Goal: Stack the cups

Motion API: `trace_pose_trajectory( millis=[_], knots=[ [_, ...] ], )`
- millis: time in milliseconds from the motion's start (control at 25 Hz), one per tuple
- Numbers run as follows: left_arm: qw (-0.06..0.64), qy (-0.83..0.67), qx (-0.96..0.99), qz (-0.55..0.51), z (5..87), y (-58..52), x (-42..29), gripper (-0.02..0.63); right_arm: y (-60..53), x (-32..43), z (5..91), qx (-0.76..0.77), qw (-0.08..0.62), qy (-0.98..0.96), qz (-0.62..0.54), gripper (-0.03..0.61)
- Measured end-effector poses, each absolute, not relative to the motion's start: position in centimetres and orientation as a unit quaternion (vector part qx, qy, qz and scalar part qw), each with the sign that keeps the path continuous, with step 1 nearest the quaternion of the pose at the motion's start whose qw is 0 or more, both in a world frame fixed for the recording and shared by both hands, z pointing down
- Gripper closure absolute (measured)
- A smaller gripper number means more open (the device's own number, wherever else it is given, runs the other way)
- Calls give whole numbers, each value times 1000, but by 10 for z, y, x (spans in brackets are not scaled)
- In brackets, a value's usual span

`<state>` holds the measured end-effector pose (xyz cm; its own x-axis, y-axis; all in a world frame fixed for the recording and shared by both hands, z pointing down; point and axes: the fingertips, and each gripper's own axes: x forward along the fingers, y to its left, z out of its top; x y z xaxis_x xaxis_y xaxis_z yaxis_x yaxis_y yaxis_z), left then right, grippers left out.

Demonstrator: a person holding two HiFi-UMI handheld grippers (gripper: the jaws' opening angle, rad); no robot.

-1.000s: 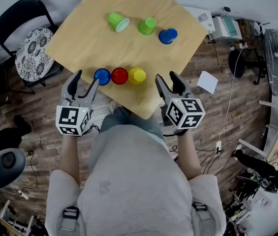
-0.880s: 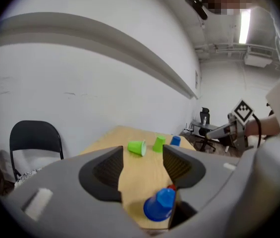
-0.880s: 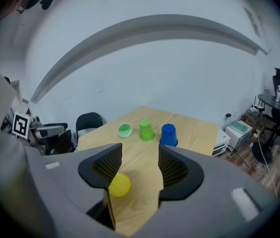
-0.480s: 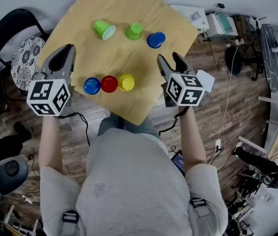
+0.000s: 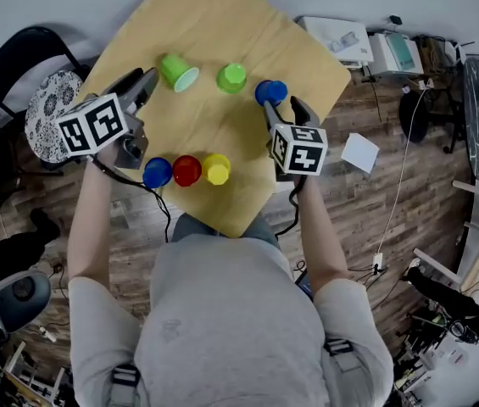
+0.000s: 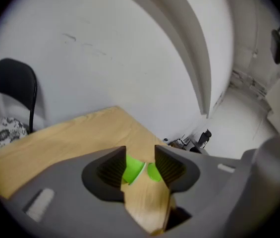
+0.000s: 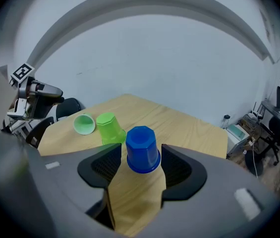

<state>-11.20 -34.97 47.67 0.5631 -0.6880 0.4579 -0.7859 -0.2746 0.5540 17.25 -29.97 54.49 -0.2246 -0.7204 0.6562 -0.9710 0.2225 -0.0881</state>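
Six cups are on the wooden table (image 5: 222,24). At the far side a green cup (image 5: 178,71) lies on its side, with a green cup (image 5: 231,77) and a blue cup (image 5: 270,92) upside down to its right. Blue (image 5: 157,173), red (image 5: 186,170) and yellow (image 5: 216,169) cups form the near row. My left gripper (image 5: 144,87) hovers left of the lying green cup (image 6: 132,168); its jaws are opening with nothing between them (image 6: 140,165). My right gripper (image 5: 281,113) is open, and the blue cup (image 7: 142,149) stands just at its fingertips, untouched.
A black chair with a patterned cushion (image 5: 44,100) stands left of the table. Boxes and devices (image 5: 366,45) sit on the floor beyond the right corner. A white wall rises behind the table's far edge (image 7: 179,58).
Both grippers moved from the table's near edge forward over it, the left toward the lying green cup, the right up to the far blue cup. The left jaws shut, then parted again.
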Motion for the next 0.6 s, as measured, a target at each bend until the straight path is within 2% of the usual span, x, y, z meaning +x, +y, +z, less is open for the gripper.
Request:
trace_pose_trajectory(
  millis=[240, 600],
  knots=[
    [490, -473, 733, 12, 518, -368, -103, 309, -314, 170, 566, 571, 260, -736, 252, 347],
    [567, -484, 666, 21, 572, -370, -95, 262, -323, 162, 573, 572, 276, -738, 228, 348]
  ],
)
